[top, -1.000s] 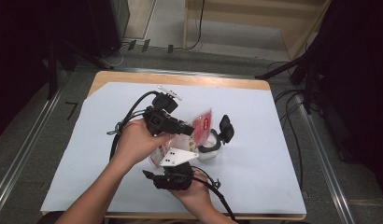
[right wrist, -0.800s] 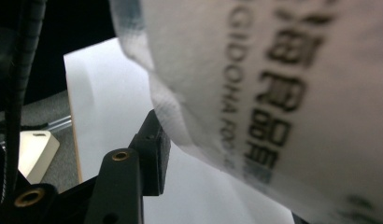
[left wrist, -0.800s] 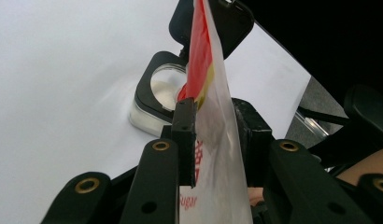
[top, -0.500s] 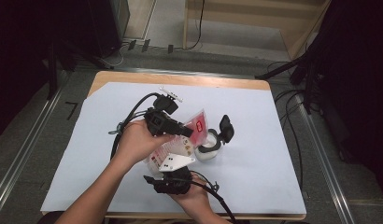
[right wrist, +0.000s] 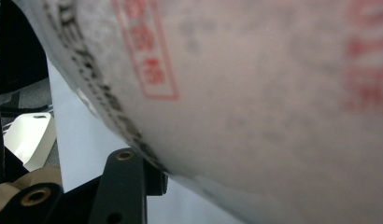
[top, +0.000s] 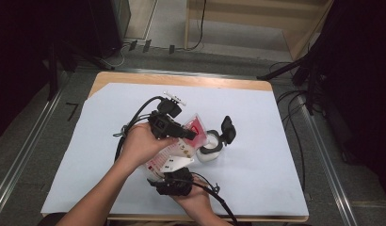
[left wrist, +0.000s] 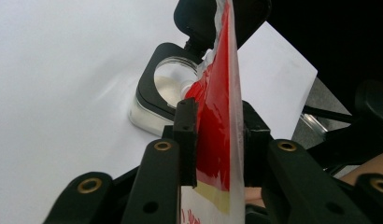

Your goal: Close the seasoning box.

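- The red-and-white pouch (top: 181, 143) is held above the middle of the white sheet (top: 280, 155) that covers the table, tilted with its red top end toward the small container.
- In the left gripper view the pouch (left wrist: 220, 107) runs edge-on between the two black jaws; its red upper part ends in a torn, whitish tip right over the mouth of the container (left wrist: 168, 88).
- The left gripper (top: 186, 134) pinches the pouch near its red top: both pads press flat on the film from either side, and the jaws have just closed a little further on it.
- The right gripper (top: 174, 176) sits below, near the table's front edge, at the pouch's white lower end.
- In the right gripper view the pouch (right wrist: 255, 93) bulges close before the camera, white with red printed characters and a dark line of print; one black jaw shows under it at the lower left. Whether these jaws press on the pouch I cannot tell, as the contact is hidden.
- The container is a small clear jar with a black square collar and a black flip lid (top: 228, 128) standing open behind it; it rests on the sheet just beside the pouch's tip.
- Black cables (top: 134, 117) trail from the left gripper across the sheet.
- Around the table lie grey floor, metal rails and dark equipment.
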